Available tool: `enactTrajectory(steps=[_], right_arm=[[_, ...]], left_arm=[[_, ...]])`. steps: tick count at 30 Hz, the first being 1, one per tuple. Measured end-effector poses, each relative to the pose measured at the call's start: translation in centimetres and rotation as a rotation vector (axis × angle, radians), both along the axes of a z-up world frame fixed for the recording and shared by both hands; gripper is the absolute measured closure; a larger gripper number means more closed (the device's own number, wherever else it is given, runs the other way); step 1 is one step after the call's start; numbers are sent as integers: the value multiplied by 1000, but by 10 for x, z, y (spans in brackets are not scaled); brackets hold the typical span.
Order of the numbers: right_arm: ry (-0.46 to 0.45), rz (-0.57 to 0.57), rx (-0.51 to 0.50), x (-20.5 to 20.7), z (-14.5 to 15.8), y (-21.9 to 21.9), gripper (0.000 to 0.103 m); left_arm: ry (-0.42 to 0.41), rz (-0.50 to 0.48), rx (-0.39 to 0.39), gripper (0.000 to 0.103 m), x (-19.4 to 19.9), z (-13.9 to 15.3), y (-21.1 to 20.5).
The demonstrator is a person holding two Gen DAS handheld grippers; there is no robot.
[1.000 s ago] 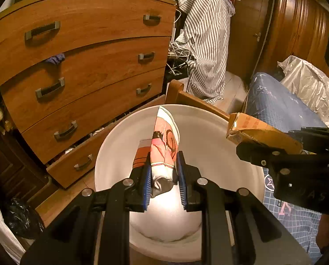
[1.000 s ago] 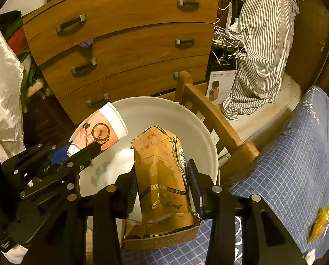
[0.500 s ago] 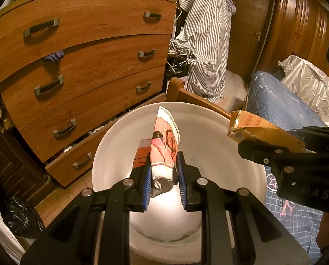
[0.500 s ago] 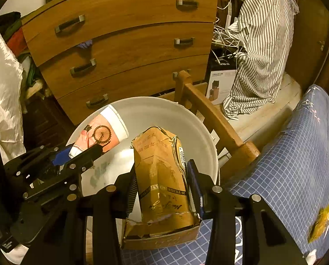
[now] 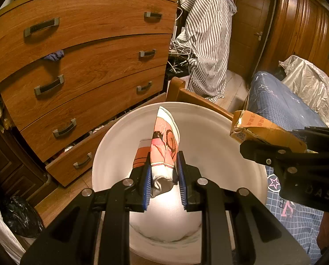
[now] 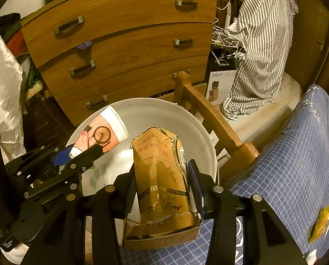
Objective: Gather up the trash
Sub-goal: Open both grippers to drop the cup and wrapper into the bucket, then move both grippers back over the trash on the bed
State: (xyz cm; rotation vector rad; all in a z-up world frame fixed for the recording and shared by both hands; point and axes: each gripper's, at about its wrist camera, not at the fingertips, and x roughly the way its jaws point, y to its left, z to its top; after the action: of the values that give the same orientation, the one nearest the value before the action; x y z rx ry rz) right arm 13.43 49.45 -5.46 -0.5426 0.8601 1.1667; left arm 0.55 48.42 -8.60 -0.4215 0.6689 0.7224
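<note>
A white basin stands below both grippers. My left gripper is shut on a crushed paper cup printed with a bicycle, held over the basin's middle. That cup also shows at the left of the right wrist view. My right gripper holds a flattened brown carton upright over the basin's near rim. Its jaws are opening, and the blue pads still touch the carton's sides. From the left wrist view the carton juts in from the right.
A wooden chest of drawers stands behind the basin, its bottom drawer ajar. A wooden chair sits to the right, then a blue checked cloth with a yellow wrapper. A black bag lies at the lower left.
The right gripper's pads stand very slightly wider around the carton. Both hands, the cup and the carton have kept their places.
</note>
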Motion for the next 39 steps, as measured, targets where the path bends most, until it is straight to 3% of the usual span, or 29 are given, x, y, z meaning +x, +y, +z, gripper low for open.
enactTrajectory(steps=[1,3,4,5,11,17,23,25,29,32,39], right_arm=[[0,-1,5,1,1,0,57],[-2,-3,12,2,3,-1,53],[-1,-6,22,3,5,-2,45],[1,-8,29,4,6,-3,41],[-18,-20,65,4,18,-15,38],[-111,-39,161,-12,54,-53,36],[-166,-120,245,-22,87,-122,18],[-201,-136,224,-28,90,-147,6],[-292,-99,124,-53,87,-215,5],[-329,-85,62,-68,84,-260,5],[-369,-10,-79,-115,69,-334,5]], left_arm=[[1,2,-2,83,0,0,1],[-3,14,-8,67,-2,-1,4],[-6,15,-11,56,-2,-1,4],[-8,18,-11,53,-3,-1,5],[-10,28,-15,50,-8,-2,5],[-38,28,-8,50,-20,12,-5],[-116,10,47,45,-28,51,-36],[-157,2,87,42,-29,75,-51],[-230,-39,219,23,-19,128,-87],[-266,-112,261,17,-3,158,-118],[-220,-305,291,15,58,178,-206]])
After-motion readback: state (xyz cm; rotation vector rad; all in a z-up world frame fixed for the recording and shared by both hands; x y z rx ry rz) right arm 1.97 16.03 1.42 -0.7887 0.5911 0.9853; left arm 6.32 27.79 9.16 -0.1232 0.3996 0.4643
